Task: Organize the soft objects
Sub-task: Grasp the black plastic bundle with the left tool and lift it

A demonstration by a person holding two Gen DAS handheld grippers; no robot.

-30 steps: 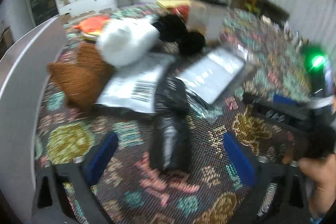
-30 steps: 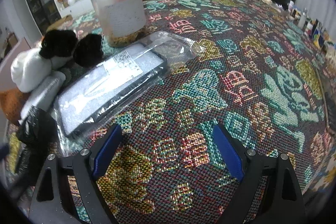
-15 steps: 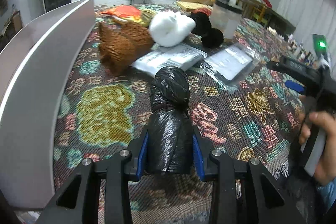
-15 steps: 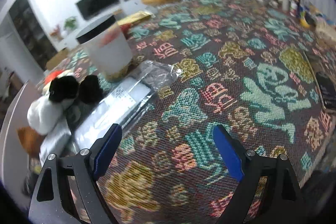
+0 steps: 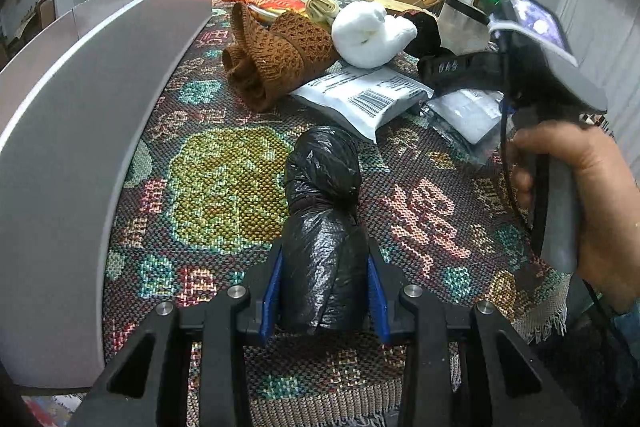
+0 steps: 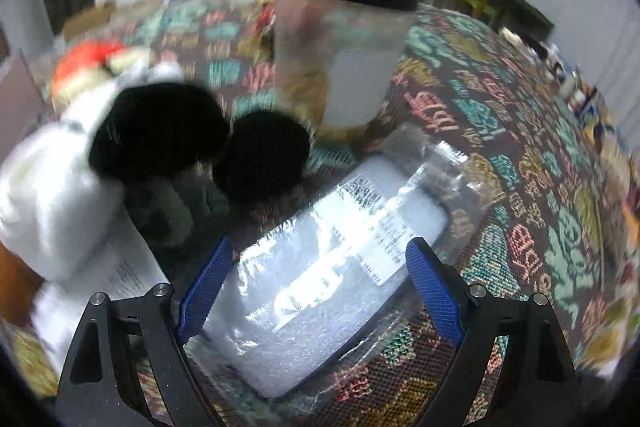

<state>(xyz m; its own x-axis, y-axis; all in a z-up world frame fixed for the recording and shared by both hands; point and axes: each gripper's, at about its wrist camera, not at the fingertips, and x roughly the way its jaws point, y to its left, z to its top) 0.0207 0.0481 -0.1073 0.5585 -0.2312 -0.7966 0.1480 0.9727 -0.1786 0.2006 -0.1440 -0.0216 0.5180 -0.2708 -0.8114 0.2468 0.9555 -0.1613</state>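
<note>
The crumpled black plastic bag bundle (image 5: 324,227) sits clamped between the blue pads of my left gripper (image 5: 324,291), which has closed tight on its lower half; its knotted upper half sticks out forward over the patterned woven cloth (image 5: 224,187). My right gripper (image 6: 320,287) has its jaws spread wide and holds nothing, with the clear-wrapped flat white package (image 6: 320,279) lying under and between the fingers; I cannot tell whether the pads touch it. In the left wrist view my right hand (image 5: 592,203) wraps the grey handle of that gripper at the right edge, hiding part of the package. Beyond the bundle lie a grey mailer with a barcode label (image 5: 360,99), a brown knitted piece (image 5: 276,59) and a white stuffed shape (image 5: 368,35). The right wrist view is blurred: two black fuzzy lumps (image 6: 260,155) and a tall translucent container with a dark lid (image 6: 344,47) are hard to make out. A grey curved panel (image 5: 80,131) walls off the left side; the fringed cloth edge (image 5: 540,323) lies near my grippers, with open cloth between panel and bundle
</note>
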